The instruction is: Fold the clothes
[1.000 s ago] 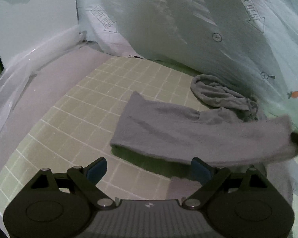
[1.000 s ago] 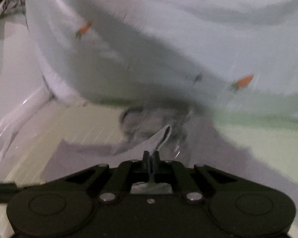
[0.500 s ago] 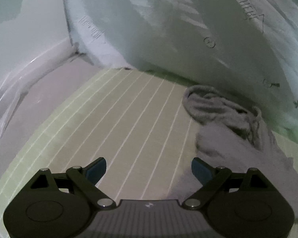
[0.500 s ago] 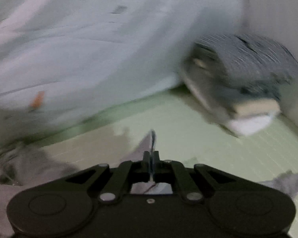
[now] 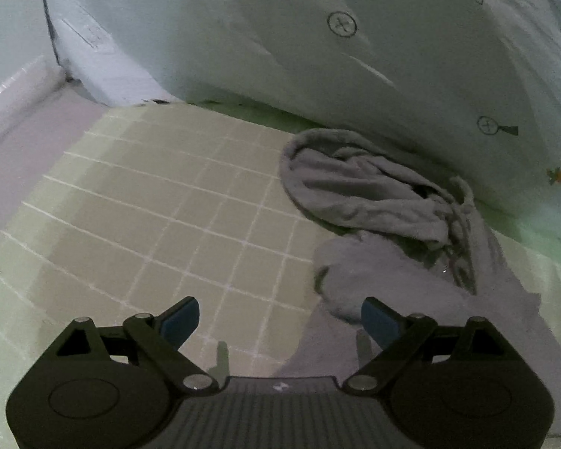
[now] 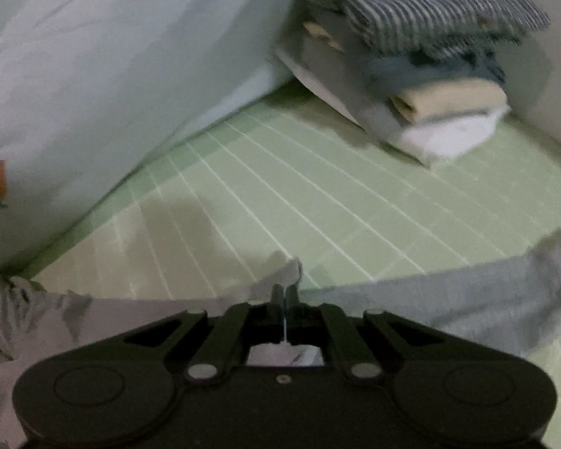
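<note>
A grey garment (image 5: 374, 202) lies rumpled on the green checked sheet (image 5: 175, 202), its hood bunched near the pale quilt. My left gripper (image 5: 280, 318) hangs open above the sheet; its right blue pad (image 5: 379, 321) is close beside a rolled fold of the garment, with nothing between the fingers. In the right wrist view my right gripper (image 6: 285, 293) is shut on a thin edge of the grey garment (image 6: 486, 299), which spreads to both sides below it. A small tip of cloth sticks up past the fingertips.
A pale quilt with carrot prints (image 5: 355, 56) rises along the back like a wall. A stack of folded clothes (image 6: 422, 75), striped piece on top, sits at the far right of the sheet. A white edge (image 5: 15, 89) borders the bed at left.
The grey sleeve that lay stretched across the left view is gone from there; the garment now lies bunched at right. My right gripper swung right with the cloth, and the folded stack came into view.
</note>
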{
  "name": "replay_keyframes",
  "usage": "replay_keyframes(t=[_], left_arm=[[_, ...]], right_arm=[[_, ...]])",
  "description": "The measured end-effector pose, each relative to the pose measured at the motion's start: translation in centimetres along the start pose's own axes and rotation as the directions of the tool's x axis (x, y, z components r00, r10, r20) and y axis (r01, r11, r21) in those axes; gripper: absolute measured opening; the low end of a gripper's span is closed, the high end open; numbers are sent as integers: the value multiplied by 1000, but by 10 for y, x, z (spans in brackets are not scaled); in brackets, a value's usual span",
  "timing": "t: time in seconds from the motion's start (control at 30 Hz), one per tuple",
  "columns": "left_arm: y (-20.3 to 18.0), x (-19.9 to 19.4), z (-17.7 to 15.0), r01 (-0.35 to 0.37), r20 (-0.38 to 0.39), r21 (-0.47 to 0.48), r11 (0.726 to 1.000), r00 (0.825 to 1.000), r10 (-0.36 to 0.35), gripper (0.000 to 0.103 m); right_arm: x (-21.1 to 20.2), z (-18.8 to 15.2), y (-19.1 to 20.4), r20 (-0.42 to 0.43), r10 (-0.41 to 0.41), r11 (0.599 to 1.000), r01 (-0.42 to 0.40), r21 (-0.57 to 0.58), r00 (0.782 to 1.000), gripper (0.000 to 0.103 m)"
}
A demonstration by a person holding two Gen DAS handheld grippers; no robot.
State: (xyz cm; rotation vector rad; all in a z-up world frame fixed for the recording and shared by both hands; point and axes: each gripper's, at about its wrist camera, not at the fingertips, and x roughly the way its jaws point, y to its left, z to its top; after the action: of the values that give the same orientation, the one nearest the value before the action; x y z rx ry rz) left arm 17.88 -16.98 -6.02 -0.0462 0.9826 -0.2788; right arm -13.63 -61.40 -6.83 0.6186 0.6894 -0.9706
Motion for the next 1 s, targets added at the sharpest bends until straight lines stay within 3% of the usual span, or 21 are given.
replay_keyframes(t=[0.1, 0.13, 0.17, 0.3, 0.4, 0.47, 0.57, 0.7, 0.8, 0.9, 0.97, 1.0], left_arm=[[-6, 14, 5, 57, -23, 6, 998, 998, -56, 93], [-9, 20, 7, 74, -32, 9, 997, 997, -73, 93], [-12, 26, 9, 86, -41, 9, 996, 995, -86, 92], [-12, 50, 16, 99, -70, -44, 994, 992, -102, 84], [-9, 58, 22, 117, -58, -82, 990, 991, -122, 57], [-10, 58, 26, 133, -49, -70, 989, 990, -136, 17], [-10, 57, 34, 146, -23, -41, 988, 989, -147, 10], [-6, 46, 52, 97, 55, -1, 995, 994, -97, 9], [3, 56, 54, 57, 9, -57, 997, 998, -57, 11], [2, 59, 45, 18, -22, -60, 998, 1000, -19, 25], [-1, 51, 35, 3, -13, -49, 999, 1000, -4, 61], [-2, 46, 30, 3, -8, -51, 999, 1000, -4, 70]], right_arm=[[7, -2, -5, -23, -33, 999, 34, 29, 999, 26], [8, -3, -7, -28, -35, 998, 36, 48, 999, 42], [11, -3, -9, -34, -35, 997, 37, 71, 999, 50], [21, -5, -14, -72, -55, 991, 64, 120, 996, 55], [24, -7, -15, -89, -68, 989, 79, 123, 994, 57], [24, -8, -15, -95, -73, 988, 84, 127, 993, 57], [23, -8, -16, -98, -76, 987, 88, 132, 992, 57], [19, -9, -13, -97, -76, 990, 87, 115, 992, 57], [22, -13, -8, -111, -57, 992, 69, 106, 992, 57], [23, -17, 4, -119, -29, 996, 39, 83, 992, 57], [23, -20, 12, -124, -11, 998, 19, 64, 992, 60], [24, -21, 15, -126, -5, 999, 11, 52, 992, 60]])
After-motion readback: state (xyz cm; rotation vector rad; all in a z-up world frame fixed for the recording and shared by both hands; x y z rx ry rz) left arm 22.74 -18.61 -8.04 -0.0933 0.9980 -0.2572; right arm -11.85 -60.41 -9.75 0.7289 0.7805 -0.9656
